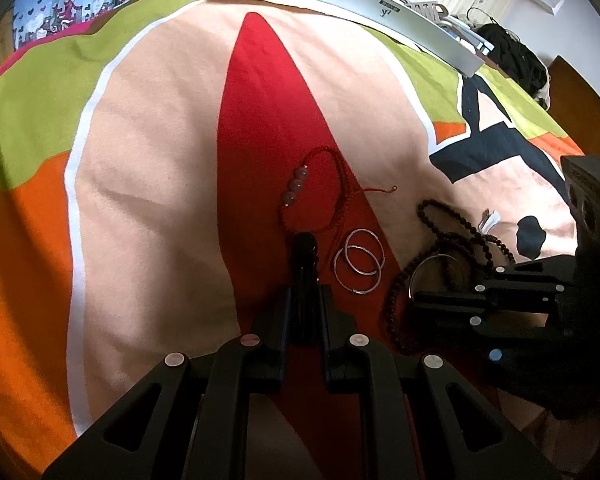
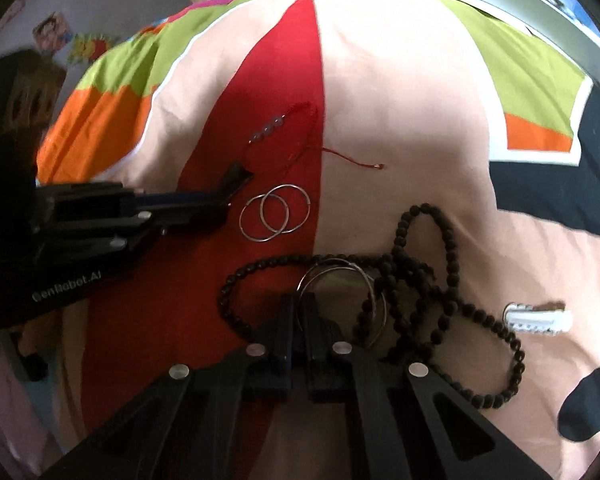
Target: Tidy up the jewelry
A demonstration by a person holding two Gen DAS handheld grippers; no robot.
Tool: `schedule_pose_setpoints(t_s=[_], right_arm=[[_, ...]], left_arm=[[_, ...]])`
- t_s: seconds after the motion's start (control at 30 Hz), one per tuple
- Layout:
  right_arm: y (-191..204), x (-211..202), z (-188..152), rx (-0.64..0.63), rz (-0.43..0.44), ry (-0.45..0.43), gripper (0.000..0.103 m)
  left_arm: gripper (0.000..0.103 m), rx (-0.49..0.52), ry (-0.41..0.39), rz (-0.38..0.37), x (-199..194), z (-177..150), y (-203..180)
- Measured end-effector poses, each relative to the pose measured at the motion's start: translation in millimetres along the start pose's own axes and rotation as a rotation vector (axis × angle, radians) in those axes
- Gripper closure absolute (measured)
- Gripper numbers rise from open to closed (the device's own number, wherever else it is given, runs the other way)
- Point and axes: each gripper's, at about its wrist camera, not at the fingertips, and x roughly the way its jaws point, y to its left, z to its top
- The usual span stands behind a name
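Jewelry lies on a multicoloured bedsheet (image 1: 148, 208), mostly along its red wedge. In the left wrist view, the left gripper (image 1: 305, 280) sits at lower centre with its jaws pressed nearly together over the near end of a red cord bracelet (image 1: 320, 192) carrying pale beads; whether they pinch the cord I cannot tell. Just right of it lie two overlapping silver hoops (image 1: 359, 266). In the right wrist view, the right gripper (image 2: 300, 312) at lower centre has its jaws close together, at the rim of another pair of silver rings (image 2: 340, 284) tangled with a black bead necklace (image 2: 452, 280); the grip itself is hidden. A white hair clip (image 2: 538, 318) lies at right, apart from the beads.
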Motion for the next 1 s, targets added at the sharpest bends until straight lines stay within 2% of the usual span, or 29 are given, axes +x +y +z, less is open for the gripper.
schedule_pose_setpoints(t_s=[0.17, 0.47, 0.67, 0.83, 1.0], right_arm=[[0, -16, -3, 0.014, 0.025, -0.045, 0.099], [5, -49, -7, 0.036, 0.037, -0.171, 0.100], [7, -72, -5, 0.052, 0.047, -0.302, 0.100], [16, -95, 1, 0.000, -0.037, -0.460, 0.100], [16, -117, 17, -0.056, -0.143, -0.632, 0.100]], left_arm=[[0.093, -0.041, -0.018, -0.010, -12, -6, 0], [0.093, -0.077, -0.100, -0.036, -47, -16, -11], [0.093, -0.057, -0.184, -0.028, -66, -14, -19], [0.093, -0.049, -0.248, -0.019, -73, -1, -26], [0.093, -0.036, -0.310, -0.008, -83, 31, -29]])
